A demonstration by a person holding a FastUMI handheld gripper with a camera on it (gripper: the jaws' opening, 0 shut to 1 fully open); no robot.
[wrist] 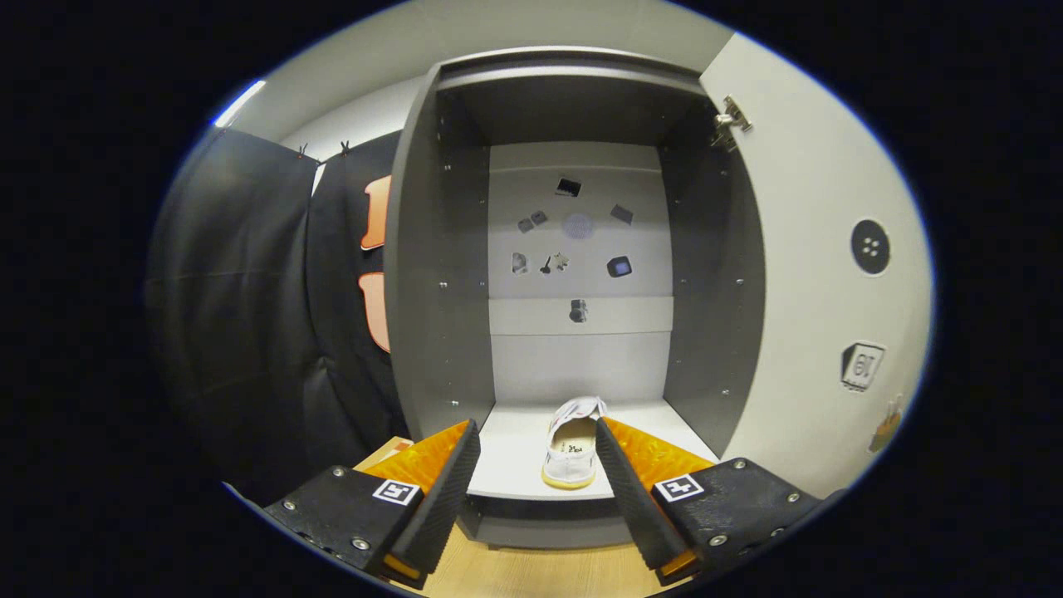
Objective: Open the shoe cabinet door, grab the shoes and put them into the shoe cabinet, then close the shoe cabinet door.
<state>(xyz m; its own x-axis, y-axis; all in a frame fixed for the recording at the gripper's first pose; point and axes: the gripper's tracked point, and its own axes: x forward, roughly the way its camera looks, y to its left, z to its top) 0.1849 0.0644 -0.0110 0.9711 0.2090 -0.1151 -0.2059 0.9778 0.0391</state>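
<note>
The grey shoe cabinet (440, 291) stands open straight ahead, its door (814, 274) swung out to the right. A white shoe (573, 444) with a tan sole rests on the cabinet's floor, heel toward me, close beside the right finger. My gripper (536, 477) is open in front of the cabinet's lower edge, its black-padded orange fingers (440, 490) spread wide with nothing pressed between them. The shoe lies just beyond the fingertips, nearer the right finger (635, 490) than the left.
Small stickers dot the cabinet's back panel (581, 249) and the inside of the door. A black cloth wall (266, 316) hangs to the left of the cabinet. Light wooden floor (531, 573) shows below the fingers.
</note>
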